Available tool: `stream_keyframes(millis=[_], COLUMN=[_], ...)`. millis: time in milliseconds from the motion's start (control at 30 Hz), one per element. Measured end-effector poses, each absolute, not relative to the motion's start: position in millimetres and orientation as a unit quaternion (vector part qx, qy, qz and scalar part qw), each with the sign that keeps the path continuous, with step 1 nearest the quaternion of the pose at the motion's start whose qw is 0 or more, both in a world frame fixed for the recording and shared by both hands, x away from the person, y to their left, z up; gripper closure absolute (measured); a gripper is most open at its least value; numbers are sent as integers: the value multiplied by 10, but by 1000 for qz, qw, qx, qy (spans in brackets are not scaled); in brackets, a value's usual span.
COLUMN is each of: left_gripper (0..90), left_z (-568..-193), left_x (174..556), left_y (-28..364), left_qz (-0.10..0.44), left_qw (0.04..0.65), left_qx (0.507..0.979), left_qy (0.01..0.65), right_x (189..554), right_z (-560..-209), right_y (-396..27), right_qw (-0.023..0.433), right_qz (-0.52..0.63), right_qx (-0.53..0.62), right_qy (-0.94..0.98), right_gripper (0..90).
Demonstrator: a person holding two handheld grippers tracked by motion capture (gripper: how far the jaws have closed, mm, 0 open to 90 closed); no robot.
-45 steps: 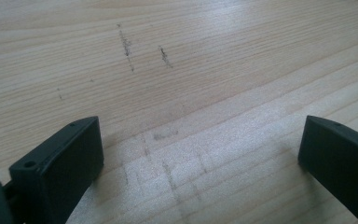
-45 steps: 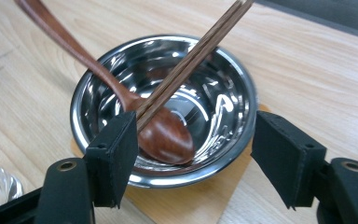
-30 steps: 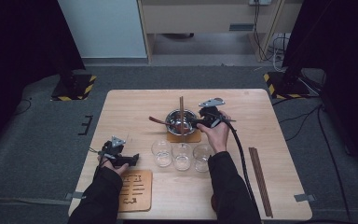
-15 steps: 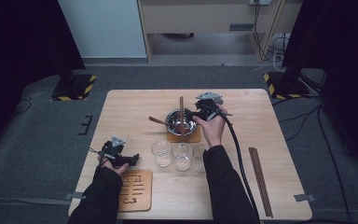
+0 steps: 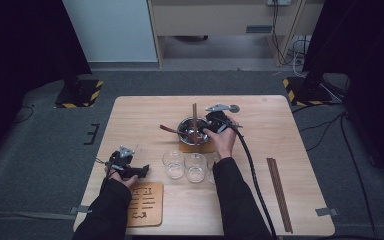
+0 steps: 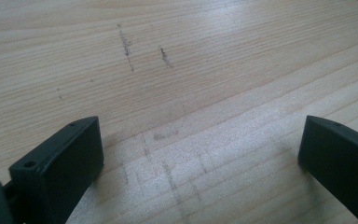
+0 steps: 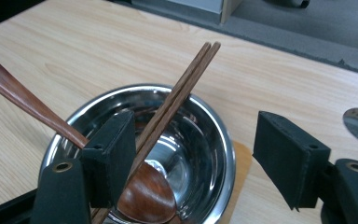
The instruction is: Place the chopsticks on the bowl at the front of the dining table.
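Observation:
A steel bowl (image 5: 189, 131) (image 7: 200, 140) stands on a wooden coaster (image 5: 200, 147) in the middle of the table. A pair of brown chopsticks (image 5: 195, 117) (image 7: 182, 88) lies across the bowl, and a wooden spoon (image 5: 169, 130) (image 7: 23, 98) rests in it with its handle out to the left. My right gripper (image 5: 208, 128) (image 7: 200, 154) is open at the bowl's right rim; the chopsticks run close along its left jaw's inner face, and the other jaw stands well apart. My left gripper (image 5: 142, 171) (image 6: 200, 154) is open low over bare tabletop at the front left.
Three clear glasses (image 5: 173, 163) stand in a row in front of the bowl; my right forearm covers part of the rightmost one. A slotted wooden board (image 5: 145, 204) lies at the front left. A second pair of chopsticks (image 5: 279, 192) lies near the table's right edge.
My right gripper has shifted left and slightly down, closer over the bowl's right rim. The left gripper has stayed where it was.

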State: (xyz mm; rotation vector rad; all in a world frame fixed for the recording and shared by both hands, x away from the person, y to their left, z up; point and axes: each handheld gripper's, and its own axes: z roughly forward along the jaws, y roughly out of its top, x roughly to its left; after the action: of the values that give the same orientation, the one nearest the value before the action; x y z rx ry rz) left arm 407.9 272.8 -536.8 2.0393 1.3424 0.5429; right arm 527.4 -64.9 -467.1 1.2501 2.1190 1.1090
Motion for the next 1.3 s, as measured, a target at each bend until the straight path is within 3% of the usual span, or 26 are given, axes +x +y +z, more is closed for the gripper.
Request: stream_keyframes(millis=[1300], left_gripper=[0], left_z=[-5368], left_x=[4078], left_y=[2728], left_qz=[206], left_qw=[315], left_qx=[774], left_qy=[509], right_x=[5257], right_z=[-4835], right_y=[-555], right_qw=[206], right_qz=[368], right_qx=[439], right_qy=[794], right_gripper=[292])
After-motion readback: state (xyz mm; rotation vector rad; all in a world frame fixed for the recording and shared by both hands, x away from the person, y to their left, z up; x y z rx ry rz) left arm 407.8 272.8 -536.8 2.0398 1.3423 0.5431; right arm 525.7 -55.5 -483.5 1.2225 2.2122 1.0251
